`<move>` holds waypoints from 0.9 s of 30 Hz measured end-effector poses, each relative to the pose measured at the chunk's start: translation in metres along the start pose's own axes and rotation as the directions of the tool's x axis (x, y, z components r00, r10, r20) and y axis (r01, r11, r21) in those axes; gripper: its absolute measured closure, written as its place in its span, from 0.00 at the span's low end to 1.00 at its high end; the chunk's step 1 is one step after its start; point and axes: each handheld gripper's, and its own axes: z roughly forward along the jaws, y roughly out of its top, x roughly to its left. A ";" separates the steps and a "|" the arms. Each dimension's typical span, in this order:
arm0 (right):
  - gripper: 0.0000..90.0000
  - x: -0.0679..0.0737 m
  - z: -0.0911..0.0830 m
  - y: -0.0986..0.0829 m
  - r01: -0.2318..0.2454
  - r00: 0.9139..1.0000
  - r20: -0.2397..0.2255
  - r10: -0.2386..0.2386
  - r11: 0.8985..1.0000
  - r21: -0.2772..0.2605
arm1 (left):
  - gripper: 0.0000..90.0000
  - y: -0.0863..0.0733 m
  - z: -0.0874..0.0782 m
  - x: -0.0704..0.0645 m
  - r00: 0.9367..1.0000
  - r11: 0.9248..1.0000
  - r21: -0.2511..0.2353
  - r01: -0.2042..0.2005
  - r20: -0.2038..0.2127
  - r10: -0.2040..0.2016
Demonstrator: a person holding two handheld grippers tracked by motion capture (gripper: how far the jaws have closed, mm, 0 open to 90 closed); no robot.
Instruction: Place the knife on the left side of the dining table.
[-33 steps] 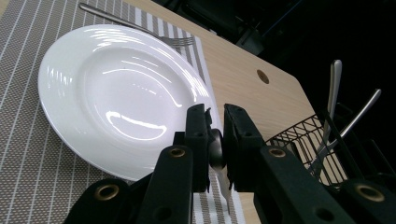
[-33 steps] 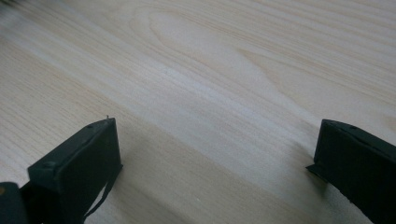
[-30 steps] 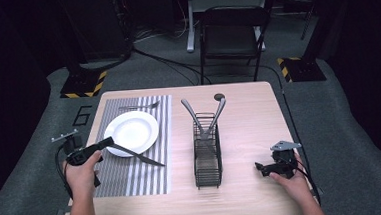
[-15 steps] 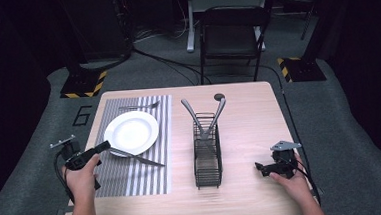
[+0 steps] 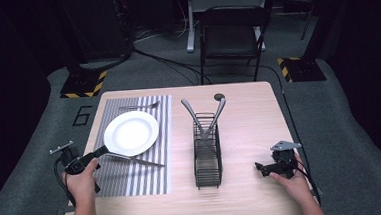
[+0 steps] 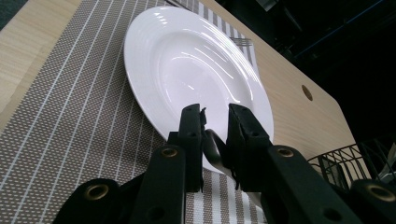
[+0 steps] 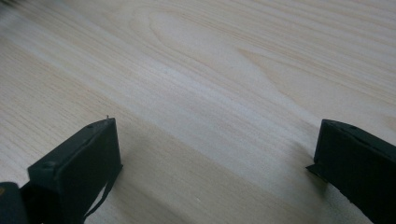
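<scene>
Plate (image 5: 131,133) on placemat (image 5: 147,175) at table's (image 5: 249,119) left; rack (image 5: 207,156) right of it (knife (image 5: 140,160) beside plate).

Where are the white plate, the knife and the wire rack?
white plate (image 5: 131,133), high view, middle of its bowl.
knife (image 5: 144,161), high view, on its blade over the striped mat.
wire rack (image 5: 207,156), high view, on its upper wires.

Left tongs (image 6: 215,126) nearly closed, right tongs (image 7: 215,154) spread wide, resting low

A light wooden table (image 5: 249,119) fills the frame's lower middle. On it lie a striped placemat (image 5: 133,178) at left and a black wire rack (image 5: 207,156) at centre
</scene>
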 end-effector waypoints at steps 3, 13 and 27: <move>0.00 0.000 0.000 0.000 0.001 1.000 0.002 -0.001 1.000 0.000 | 0.84 -0.002 0.001 0.004 1.000 1.000 -0.003 0.016 -0.004 -0.016; 0.00 0.000 0.000 0.000 0.001 1.000 0.002 -0.001 1.000 -0.001 | 0.82 -0.009 0.005 0.018 0.999 0.999 0.004 0.046 -0.015 -0.046; 0.00 0.000 0.000 0.000 0.002 1.000 0.002 -0.002 1.000 -0.003 | 0.80 -0.019 0.014 0.038 0.996 0.997 0.022 0.078 -0.046 -0.077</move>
